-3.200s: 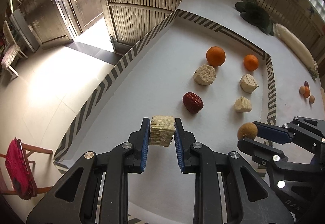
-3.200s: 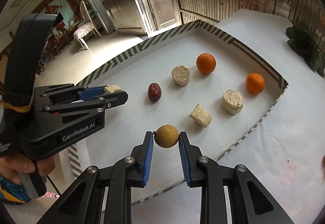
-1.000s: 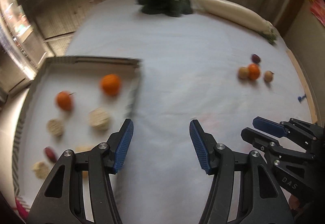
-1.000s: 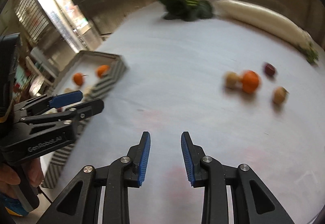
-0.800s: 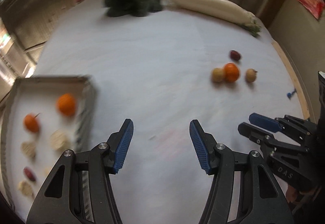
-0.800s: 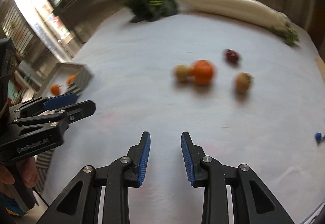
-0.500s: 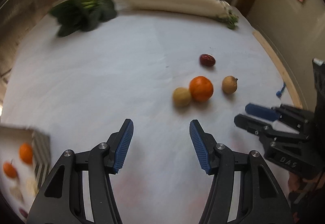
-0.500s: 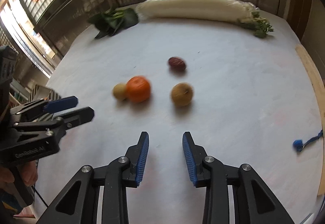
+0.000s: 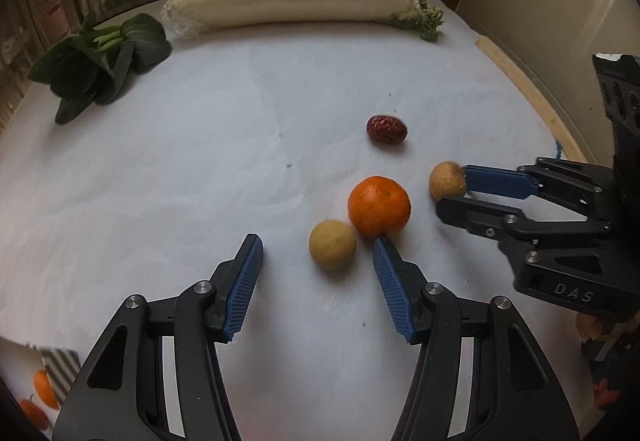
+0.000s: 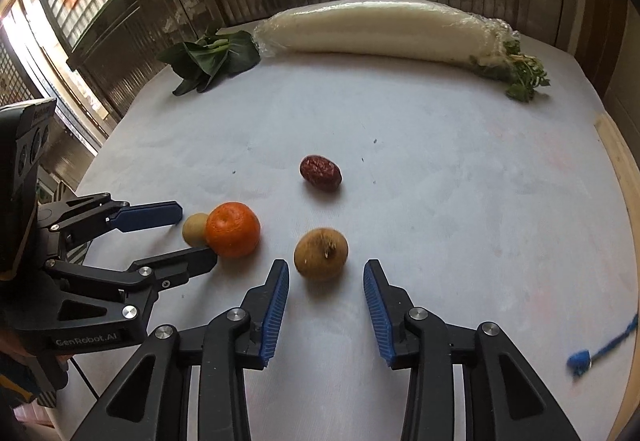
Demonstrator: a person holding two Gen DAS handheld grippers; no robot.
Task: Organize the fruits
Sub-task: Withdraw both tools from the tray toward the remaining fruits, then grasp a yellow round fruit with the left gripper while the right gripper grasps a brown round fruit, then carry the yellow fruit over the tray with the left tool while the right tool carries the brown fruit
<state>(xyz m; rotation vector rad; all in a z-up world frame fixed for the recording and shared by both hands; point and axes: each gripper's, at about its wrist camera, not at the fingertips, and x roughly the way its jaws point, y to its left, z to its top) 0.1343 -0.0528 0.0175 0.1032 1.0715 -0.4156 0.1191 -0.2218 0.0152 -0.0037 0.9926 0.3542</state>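
Four fruits: lie loose on the white table [image 10: 460, 169], clustered around the tangerine [image 10: 233, 229], taken here as the landmark.
Pale longan: the small yellowish longan [image 9: 332, 250] touches the tangerine on its near-left side in the left wrist view.
Brown longan: the brown longan [image 10: 321, 253] sits just right of the tangerine, apart from it.
Red date: the red date [image 10: 321, 172] lies beyond the tangerine, apart.
Left gripper: the left gripper [image 9: 318, 283] stands open and empty, jaws either side of the pale longan, not pressing it.
Right gripper: the right gripper [image 10: 326, 307] holds nothing; its jaws have just been opening, the brown longan just ahead of the gap.
Tray: a striped-walled tray [image 9: 60, 365] well left of the tangerine holds orange fruit [image 9: 42, 389]; the rest is cut off.
Vegetables: a wrapped white radish [image 10: 380, 31] and leafy greens [image 10: 212, 59] lie far beyond the tangerine.
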